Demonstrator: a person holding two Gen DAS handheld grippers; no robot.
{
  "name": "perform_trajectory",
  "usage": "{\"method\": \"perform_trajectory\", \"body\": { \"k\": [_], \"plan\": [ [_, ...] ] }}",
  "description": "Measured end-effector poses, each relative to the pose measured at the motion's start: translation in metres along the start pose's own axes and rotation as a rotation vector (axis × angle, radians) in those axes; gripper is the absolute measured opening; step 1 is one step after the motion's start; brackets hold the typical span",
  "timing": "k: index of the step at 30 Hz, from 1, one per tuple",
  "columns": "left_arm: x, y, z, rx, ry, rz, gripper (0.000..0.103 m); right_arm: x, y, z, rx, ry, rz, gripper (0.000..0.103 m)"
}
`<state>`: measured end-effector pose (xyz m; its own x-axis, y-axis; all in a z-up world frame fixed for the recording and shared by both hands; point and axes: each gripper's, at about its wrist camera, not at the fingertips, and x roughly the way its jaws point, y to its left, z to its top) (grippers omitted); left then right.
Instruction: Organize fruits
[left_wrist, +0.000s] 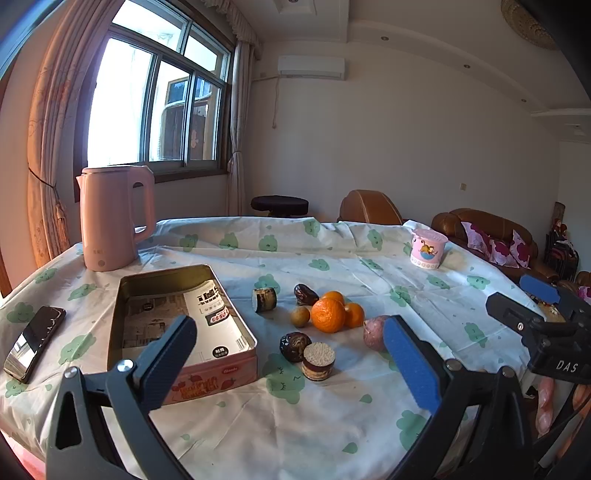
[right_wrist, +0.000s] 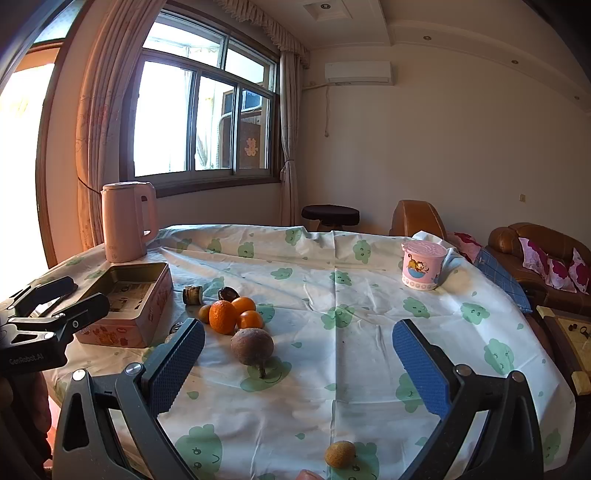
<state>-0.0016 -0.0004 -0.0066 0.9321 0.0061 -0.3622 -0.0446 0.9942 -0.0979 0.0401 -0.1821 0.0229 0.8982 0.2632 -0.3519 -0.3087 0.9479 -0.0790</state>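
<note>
An open pink tin box stands on the table at the left. Right of it lies a cluster: three oranges, a small brown round fruit, dark dates, two striped cylinder pieces and a purplish fruit. Another small brown fruit lies near the front edge. My left gripper is open and empty above the cluster's near side. My right gripper is open and empty, the purplish fruit just left of its middle.
A pink kettle stands at the back left. A pink cartoon cup stands at the back right. A phone lies left of the tin. Brown sofas sit beyond the table.
</note>
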Motion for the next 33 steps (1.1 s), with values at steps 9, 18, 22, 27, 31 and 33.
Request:
{"method": "perform_trajectory", "body": {
  "k": [9, 18, 22, 27, 31, 33],
  "plan": [
    [0.0003, 0.0001, -0.0014, 0.0, 0.002, 0.002, 0.103, 0.0005, -0.0017, -0.003, 0.002, 0.006, -0.001, 0.102],
    [0.0005, -0.0002, -0.0011, 0.003, 0.002, 0.002, 0.103, 0.0003, -0.0014, -0.0032, 0.002, 0.007, -0.001, 0.102],
    [0.0005, -0.0004, -0.001, 0.004, 0.004, 0.003, 0.103, 0.0004, -0.0017, -0.0036, 0.003, 0.008, -0.001, 0.102],
    [-0.0001, 0.0004, -0.0025, 0.002, 0.004, 0.004, 0.103, 0.0003, -0.0014, -0.0043, 0.001, 0.008, -0.001, 0.102],
    [0.0001, 0.0013, -0.0036, 0.003, 0.006, 0.004, 0.103, 0.0009, -0.0013, -0.0044, 0.003, 0.009, -0.001, 0.102],
    [0.0002, 0.0013, -0.0036, 0.004, 0.006, 0.007, 0.103, 0.0008, -0.0014, -0.0045, 0.003, 0.009, -0.002, 0.102]
  ]
}}
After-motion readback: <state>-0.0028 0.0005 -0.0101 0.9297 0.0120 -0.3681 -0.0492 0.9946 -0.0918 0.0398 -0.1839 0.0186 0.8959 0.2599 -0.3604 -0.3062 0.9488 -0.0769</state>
